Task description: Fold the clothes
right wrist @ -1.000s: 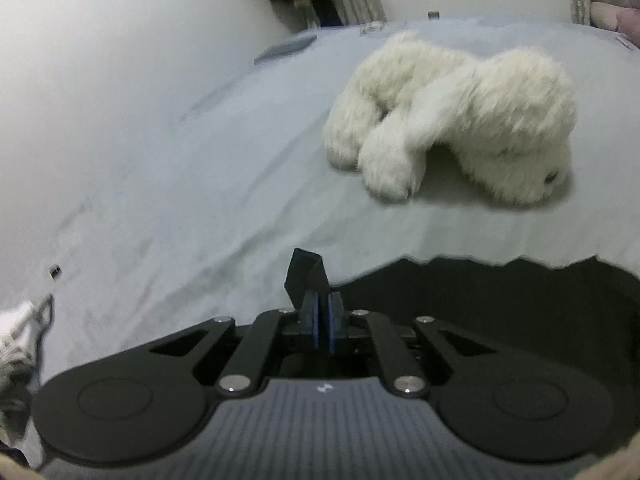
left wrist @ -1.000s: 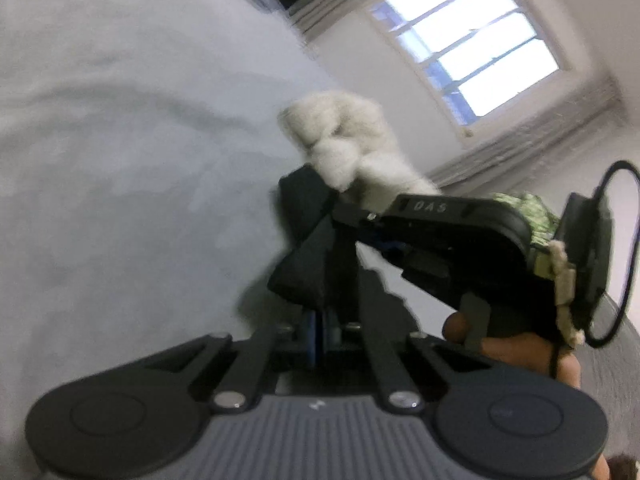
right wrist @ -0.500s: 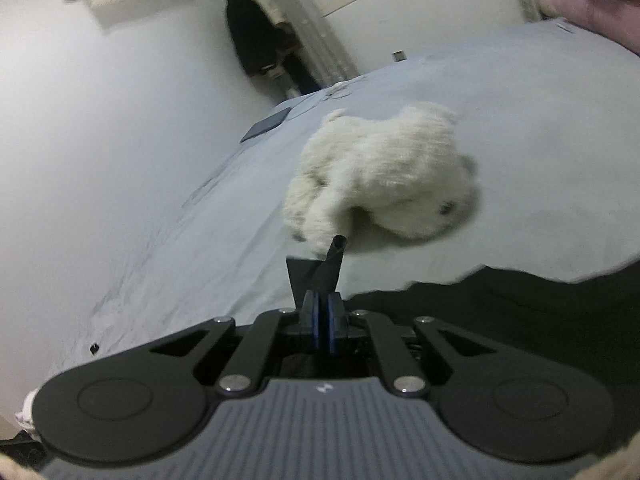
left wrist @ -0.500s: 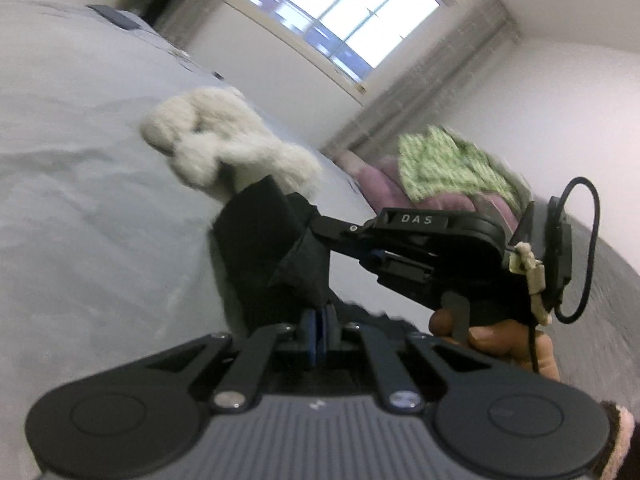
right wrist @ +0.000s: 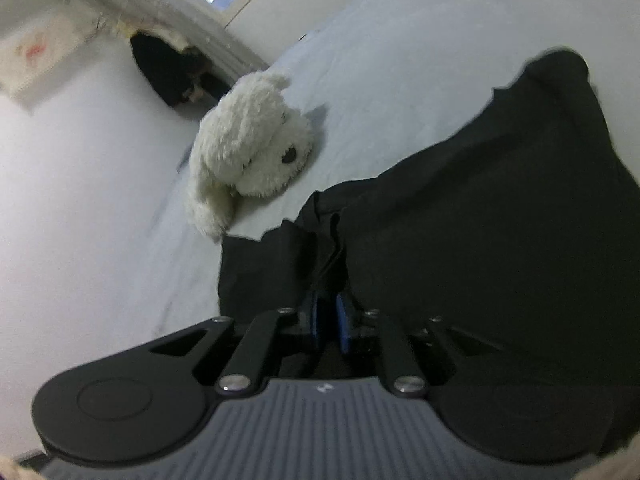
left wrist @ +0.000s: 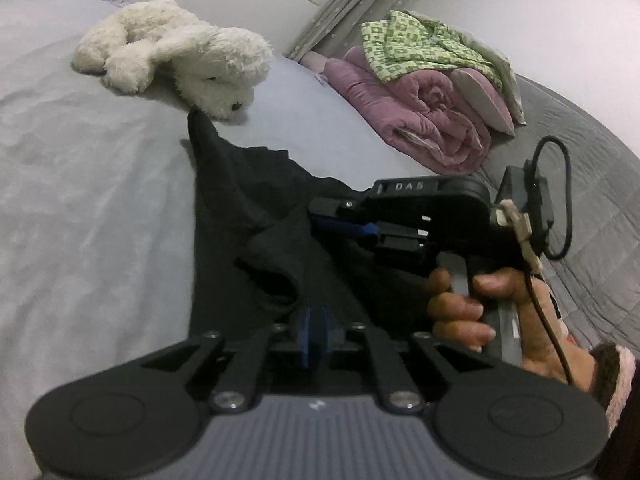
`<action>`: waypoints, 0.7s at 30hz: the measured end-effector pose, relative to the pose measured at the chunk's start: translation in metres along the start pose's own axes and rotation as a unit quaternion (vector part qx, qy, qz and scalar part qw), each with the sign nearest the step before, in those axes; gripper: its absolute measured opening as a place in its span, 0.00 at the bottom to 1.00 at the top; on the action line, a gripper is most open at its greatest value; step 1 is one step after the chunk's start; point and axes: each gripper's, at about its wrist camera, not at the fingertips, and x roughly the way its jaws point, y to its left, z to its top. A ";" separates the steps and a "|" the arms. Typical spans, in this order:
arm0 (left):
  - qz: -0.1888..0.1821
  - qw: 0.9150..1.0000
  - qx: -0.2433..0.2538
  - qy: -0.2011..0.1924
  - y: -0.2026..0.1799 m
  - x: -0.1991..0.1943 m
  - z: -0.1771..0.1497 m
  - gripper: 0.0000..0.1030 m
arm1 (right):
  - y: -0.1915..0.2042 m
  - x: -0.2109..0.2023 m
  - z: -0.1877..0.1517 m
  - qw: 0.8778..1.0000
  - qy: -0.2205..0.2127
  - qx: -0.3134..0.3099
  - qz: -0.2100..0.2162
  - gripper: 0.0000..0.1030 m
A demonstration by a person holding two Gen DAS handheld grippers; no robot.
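1. One matte black garment lies rumpled on the smooth grey bedsheet, just beside one shaggy white plush dog.
2. Left gripper and right gripper (both clamped on cloth earlier) are opening, blue pads parted, fabric loose between them.
3. Two grippers; one quilted pink blanket.

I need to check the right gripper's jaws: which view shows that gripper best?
The left wrist view: the whole right gripper shows side-on above the black garment, jaws opening. The right wrist view shows only its blue pads, cloth between.
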 end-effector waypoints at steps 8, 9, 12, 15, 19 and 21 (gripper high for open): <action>0.008 0.999 -0.028 -0.031 0.005 0.001 0.000 0.33 | -0.005 0.013 0.011 0.999 -0.028 0.032 0.010 0.36; 0.006 0.999 -0.038 -0.034 0.007 0.003 0.000 0.33 | -0.003 0.015 0.012 0.999 -0.029 0.026 0.004 0.36; 0.002 0.998 -0.056 -0.043 0.009 0.008 0.000 0.33 | 0.009 0.020 0.014 0.999 -0.031 -0.021 -0.021 0.10; 0.000 0.998 -0.041 -0.050 0.002 0.012 -0.001 0.31 | 0.021 0.010 0.015 0.996 -0.061 -0.067 -0.018 0.05; -0.012 0.999 -0.010 -0.035 -0.012 0.017 -0.004 0.31 | 0.016 0.001 0.024 0.991 -0.089 -0.081 -0.058 0.04; -0.021 1.000 0.003 -0.016 -0.016 0.020 -0.005 0.31 | 0.011 0.001 0.027 0.991 -0.074 -0.081 -0.080 0.16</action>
